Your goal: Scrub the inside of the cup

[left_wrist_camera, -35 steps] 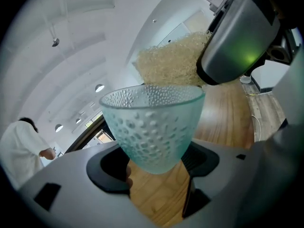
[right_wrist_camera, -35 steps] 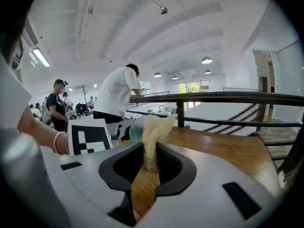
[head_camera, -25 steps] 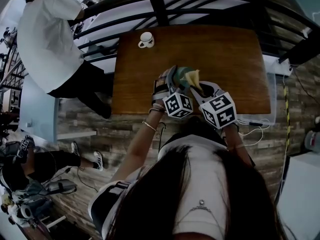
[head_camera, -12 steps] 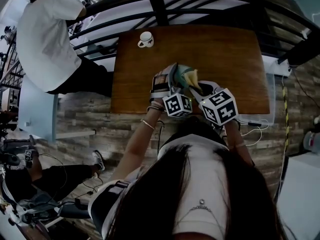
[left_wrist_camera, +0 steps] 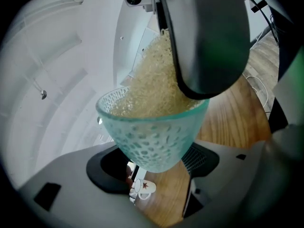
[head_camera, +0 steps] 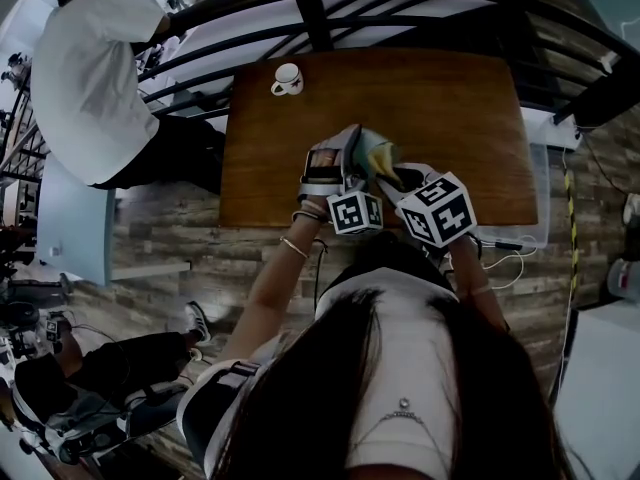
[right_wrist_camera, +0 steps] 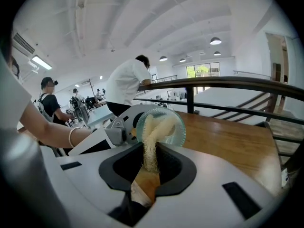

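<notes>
My left gripper (head_camera: 335,163) is shut on a pale green dimpled glass cup (head_camera: 368,148), held tilted above the wooden table (head_camera: 460,98). In the left gripper view the cup (left_wrist_camera: 156,137) sits between the dark pads (left_wrist_camera: 111,167), with my left gripper (left_wrist_camera: 156,160) closed round its lower part. A yellowish scrubbing sponge (left_wrist_camera: 152,84) fills the cup's mouth. My right gripper (head_camera: 405,183) is shut on that sponge. In the right gripper view the sponge (right_wrist_camera: 151,146) runs from my right gripper (right_wrist_camera: 149,170) into the cup (right_wrist_camera: 160,126), whose mouth faces the camera.
A white mug (head_camera: 287,78) with a leaf print stands at the table's far left corner, also visible as the mug (left_wrist_camera: 142,188) under the cup. A black railing (head_camera: 320,8) runs behind the table. A person in a white shirt (head_camera: 90,78) leans on it at left. Cables (head_camera: 500,243) lie right of the table.
Both grippers stay together over the table's near edge. Less of the yellow sponge shows above the cup than one second ago. The people on the left have shifted.
</notes>
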The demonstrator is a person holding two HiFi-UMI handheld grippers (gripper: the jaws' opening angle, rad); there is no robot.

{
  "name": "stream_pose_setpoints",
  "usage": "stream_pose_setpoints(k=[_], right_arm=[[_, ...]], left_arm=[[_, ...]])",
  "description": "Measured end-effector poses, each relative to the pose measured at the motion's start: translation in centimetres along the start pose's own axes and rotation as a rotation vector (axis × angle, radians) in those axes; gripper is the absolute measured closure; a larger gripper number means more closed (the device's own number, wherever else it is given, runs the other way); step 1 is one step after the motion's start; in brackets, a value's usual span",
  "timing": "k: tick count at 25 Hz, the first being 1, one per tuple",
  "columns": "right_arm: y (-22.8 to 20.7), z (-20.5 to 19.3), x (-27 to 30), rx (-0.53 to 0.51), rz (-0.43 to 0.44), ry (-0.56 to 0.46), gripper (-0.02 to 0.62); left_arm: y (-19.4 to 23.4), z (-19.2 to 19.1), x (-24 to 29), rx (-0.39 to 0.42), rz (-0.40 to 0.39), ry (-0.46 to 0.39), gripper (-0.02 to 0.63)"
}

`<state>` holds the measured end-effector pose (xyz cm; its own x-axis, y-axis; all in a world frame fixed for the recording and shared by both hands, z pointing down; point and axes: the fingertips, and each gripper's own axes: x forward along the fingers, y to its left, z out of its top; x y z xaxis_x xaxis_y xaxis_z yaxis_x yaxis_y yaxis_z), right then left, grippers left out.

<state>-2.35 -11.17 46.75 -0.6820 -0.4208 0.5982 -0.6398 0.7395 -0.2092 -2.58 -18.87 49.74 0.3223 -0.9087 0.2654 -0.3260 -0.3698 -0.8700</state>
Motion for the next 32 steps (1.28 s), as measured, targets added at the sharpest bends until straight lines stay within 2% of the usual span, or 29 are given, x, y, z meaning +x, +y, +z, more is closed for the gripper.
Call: stream_pose_setpoints(k=[7, 18, 27, 32], right_arm=[[0.8, -0.4, -0.1, 0.062, 0.080, 0.020, 0.506], [1.8, 0.8, -0.3, 0.327, 0.304, -0.055, 0.511], [2.3, 2.1, -0.6, 0.455, 0.432, -0.131, 0.514], [2.3, 3.6, -0.9, 0.569, 0.525, -0.211, 0.514]], left_arm=[[0.0, 1.2, -0.8, 0.040, 0.005, -0.028, 0.265], [0.3, 2.2, -1.3, 0.076, 0.041, -0.074, 0.265], [1.1, 1.9, -1.6, 0.037, 0.070, -0.081, 0.266], [1.8, 1.7, -1.6, 0.006, 0.095, -0.088, 0.266]])
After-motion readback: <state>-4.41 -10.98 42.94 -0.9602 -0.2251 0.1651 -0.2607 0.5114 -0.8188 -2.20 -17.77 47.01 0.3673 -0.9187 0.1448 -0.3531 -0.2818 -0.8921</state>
